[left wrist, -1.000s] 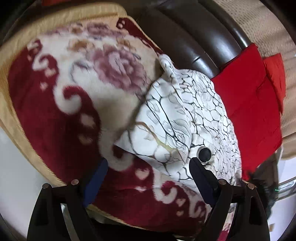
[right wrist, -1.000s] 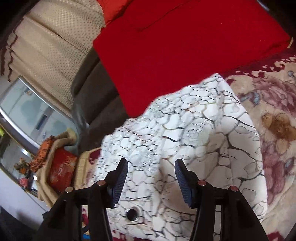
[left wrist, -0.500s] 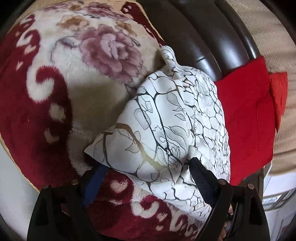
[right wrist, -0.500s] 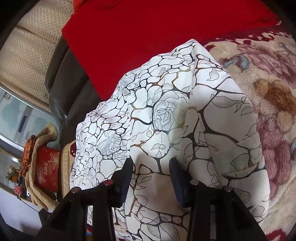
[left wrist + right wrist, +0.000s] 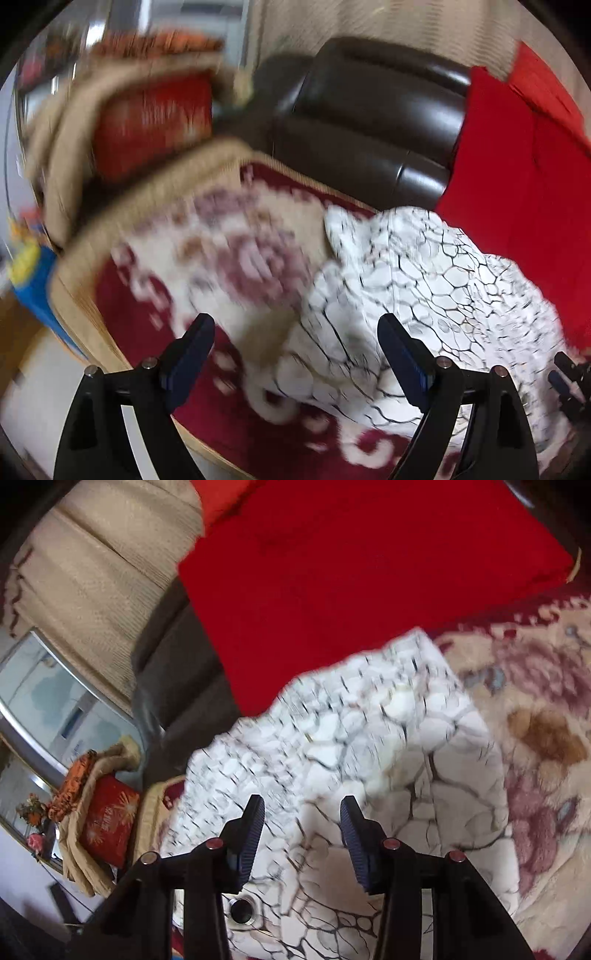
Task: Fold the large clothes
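Note:
A white garment (image 5: 424, 280) with a black crackle print lies bunched on a red and cream floral blanket (image 5: 240, 258) over a dark sofa. My left gripper (image 5: 293, 325) hangs open and wide above the garment's left edge, with nothing pinched between its fingers. In the right wrist view the same garment (image 5: 369, 731) spreads under my right gripper (image 5: 302, 803). Its jaws stand about half apart over the cloth, and I see no fold pressed between the pads. A round metal snap (image 5: 240, 910) shows on the fabric near the left finger's base.
A red cloth (image 5: 351, 572) covers the seat beside the garment, against the dark leather sofa back (image 5: 369, 122). Stacked cushions and a beige throw (image 5: 103, 812) sit off the sofa's end. A beige curtain (image 5: 103, 565) and glass door (image 5: 48, 701) lie beyond.
The left wrist view has lifted and swung away from the garment, showing the sofa back and cushions. In the right view the garment has dropped away again, and the right jaws are narrower than a second ago.

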`<act>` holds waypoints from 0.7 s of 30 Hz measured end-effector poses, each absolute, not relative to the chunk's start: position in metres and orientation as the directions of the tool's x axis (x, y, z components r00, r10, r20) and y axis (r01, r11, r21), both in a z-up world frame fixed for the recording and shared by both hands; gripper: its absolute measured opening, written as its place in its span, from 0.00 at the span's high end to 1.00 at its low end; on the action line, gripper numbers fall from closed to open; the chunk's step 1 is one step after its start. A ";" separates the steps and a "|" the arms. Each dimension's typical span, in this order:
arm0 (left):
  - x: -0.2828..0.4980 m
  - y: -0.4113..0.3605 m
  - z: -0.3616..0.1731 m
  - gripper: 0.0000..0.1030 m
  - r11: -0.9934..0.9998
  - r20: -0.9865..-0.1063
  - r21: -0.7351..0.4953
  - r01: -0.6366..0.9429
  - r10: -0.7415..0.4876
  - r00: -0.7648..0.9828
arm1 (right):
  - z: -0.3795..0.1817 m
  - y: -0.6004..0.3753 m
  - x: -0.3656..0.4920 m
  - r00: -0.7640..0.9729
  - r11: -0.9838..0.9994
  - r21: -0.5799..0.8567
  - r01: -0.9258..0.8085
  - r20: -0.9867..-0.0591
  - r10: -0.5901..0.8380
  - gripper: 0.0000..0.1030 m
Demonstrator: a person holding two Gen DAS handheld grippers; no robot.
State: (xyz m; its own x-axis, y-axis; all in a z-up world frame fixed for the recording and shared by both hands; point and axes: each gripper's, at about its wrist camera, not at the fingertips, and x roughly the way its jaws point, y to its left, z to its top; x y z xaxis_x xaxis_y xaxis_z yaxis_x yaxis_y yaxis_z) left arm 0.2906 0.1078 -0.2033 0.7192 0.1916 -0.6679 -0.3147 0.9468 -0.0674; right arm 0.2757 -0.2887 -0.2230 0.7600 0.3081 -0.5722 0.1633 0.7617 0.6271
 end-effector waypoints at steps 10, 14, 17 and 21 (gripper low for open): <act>0.301 0.078 -0.173 0.13 0.967 -0.568 0.080 -0.243 0.245 0.786 | -0.226 -0.281 0.281 0.747 0.784 0.591 0.191 -0.605 0.275 0.54; 0.314 0.058 -0.169 0.13 0.972 -0.553 0.113 -0.205 0.233 0.800 | -0.225 -0.285 0.283 0.763 0.771 0.603 0.202 -0.591 0.262 0.54; 0.326 0.041 -0.170 0.13 0.978 -0.555 0.126 -0.167 0.209 0.806 | -0.225 -0.294 0.285 0.772 0.756 0.619 0.215 -0.582 0.257 0.54; 0.352 0.020 -0.180 0.13 0.984 -0.581 0.136 -0.111 0.170 0.796 | -0.223 -0.307 0.288 0.787 0.745 0.624 0.234 -0.571 0.232 0.54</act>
